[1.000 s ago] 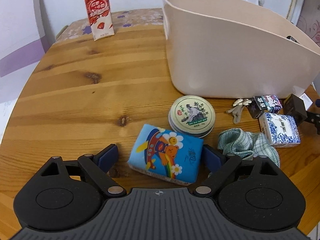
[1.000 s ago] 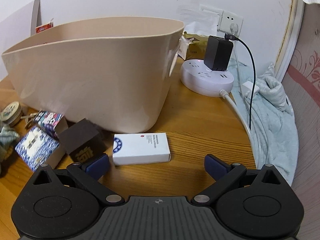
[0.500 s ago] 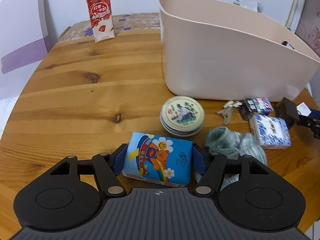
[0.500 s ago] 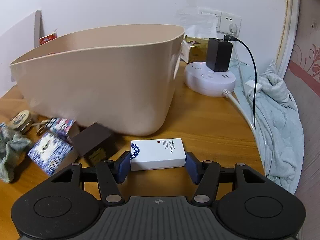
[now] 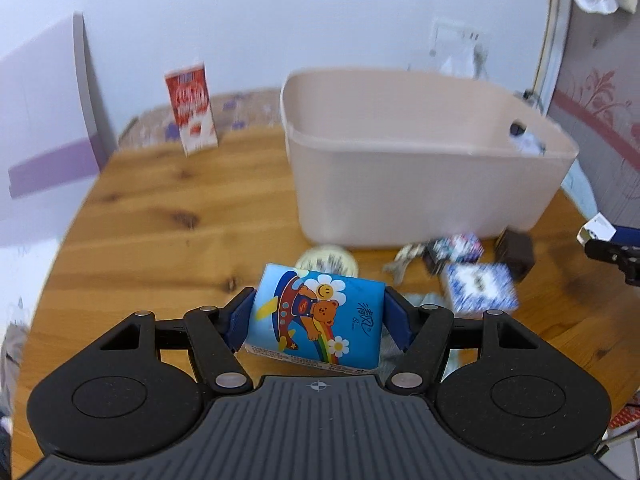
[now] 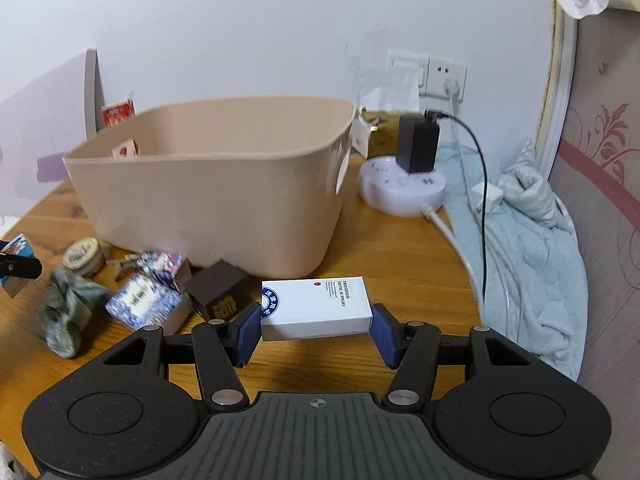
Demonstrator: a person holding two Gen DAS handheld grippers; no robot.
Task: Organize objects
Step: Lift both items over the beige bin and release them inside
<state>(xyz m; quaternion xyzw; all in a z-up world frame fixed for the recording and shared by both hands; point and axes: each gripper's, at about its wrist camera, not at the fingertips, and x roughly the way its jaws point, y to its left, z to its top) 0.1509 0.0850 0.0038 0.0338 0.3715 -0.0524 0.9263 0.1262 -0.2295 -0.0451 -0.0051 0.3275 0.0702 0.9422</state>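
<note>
My left gripper (image 5: 318,318) is shut on a blue tissue pack (image 5: 316,318) with a cartoon bear and holds it above the table, in front of the beige tub (image 5: 420,184). My right gripper (image 6: 316,326) is shut on a white box (image 6: 316,308) and holds it just above the table, to the right front of the tub (image 6: 208,208). On the table near the tub lie a round tin (image 5: 328,260), keys (image 5: 402,260), a blue-white patterned box (image 5: 478,294), a colourful small box (image 5: 456,246), a dark brown cube (image 6: 222,294) and a green cloth (image 6: 66,310).
A red milk carton (image 5: 192,114) stands at the table's back left. A white round power strip (image 6: 402,190) with a black charger (image 6: 418,142) and cable sits right of the tub. A pale blue blanket (image 6: 532,248) lies beyond the table's right edge.
Both grippers closed on their objects and lifted: the left raised the tissue pack off the table, the right raised the white box. Both views rose and now look over the tub's rim.
</note>
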